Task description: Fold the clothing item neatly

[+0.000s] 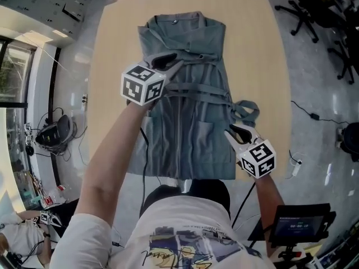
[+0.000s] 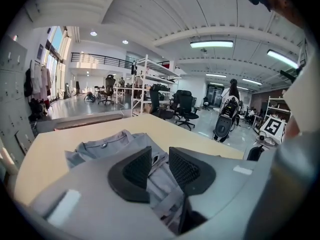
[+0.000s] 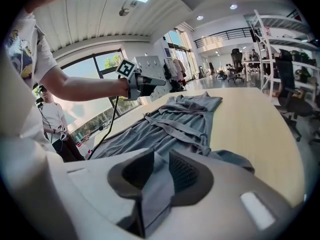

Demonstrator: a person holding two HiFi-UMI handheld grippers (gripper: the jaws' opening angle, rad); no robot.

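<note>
A grey-blue garment (image 1: 190, 111) with a collar, belt straps and pockets lies spread flat on the wooden table (image 1: 118, 66). My left gripper (image 1: 168, 60) hovers over its upper left part, near the collar. Its jaws stand apart with nothing between them, and the cloth (image 2: 107, 144) lies beneath my left gripper (image 2: 160, 166). My right gripper (image 1: 235, 132) is at the garment's right edge, near a bunched sleeve (image 1: 247, 110). In the right gripper view a fold of grey cloth (image 3: 157, 184) is pinched between the jaws of my right gripper (image 3: 161, 171).
Office chairs (image 1: 305, 10) stand beyond the table's far right corner. A small screen (image 1: 300, 224) sits low at the right beside the person. A black cable (image 1: 145, 150) hangs over the table's near edge. Shelving and chairs (image 2: 182, 104) fill the room behind.
</note>
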